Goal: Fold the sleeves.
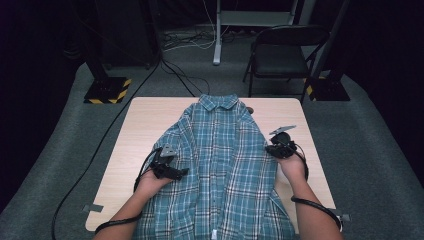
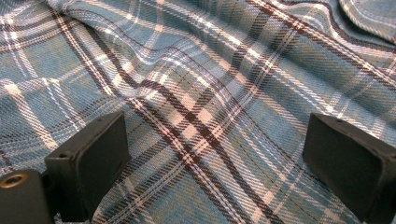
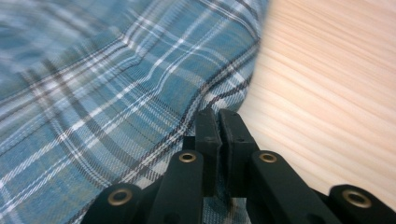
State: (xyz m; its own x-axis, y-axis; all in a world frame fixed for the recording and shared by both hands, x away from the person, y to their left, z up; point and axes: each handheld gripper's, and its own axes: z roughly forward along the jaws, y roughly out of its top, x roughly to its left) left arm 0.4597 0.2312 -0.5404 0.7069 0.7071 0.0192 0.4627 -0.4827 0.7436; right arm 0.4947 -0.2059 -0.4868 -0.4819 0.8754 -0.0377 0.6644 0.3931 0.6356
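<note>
plaid shirt [image 1: 225, 165] on the table [image 1: 145, 125]: right tool [image 3: 219, 114] pinches its edge, left tool [image 2: 215, 154] gapes over the cloth.

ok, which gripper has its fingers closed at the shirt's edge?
The right gripper, pinched at the plaid shirt hem beside the table; the left gripper is spread wide over the fabric.

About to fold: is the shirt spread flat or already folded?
Spread, not folded. The shirt lies open down the table, collar at the far end, its hem hanging off the near edge. Some wrinkles remain.
</note>
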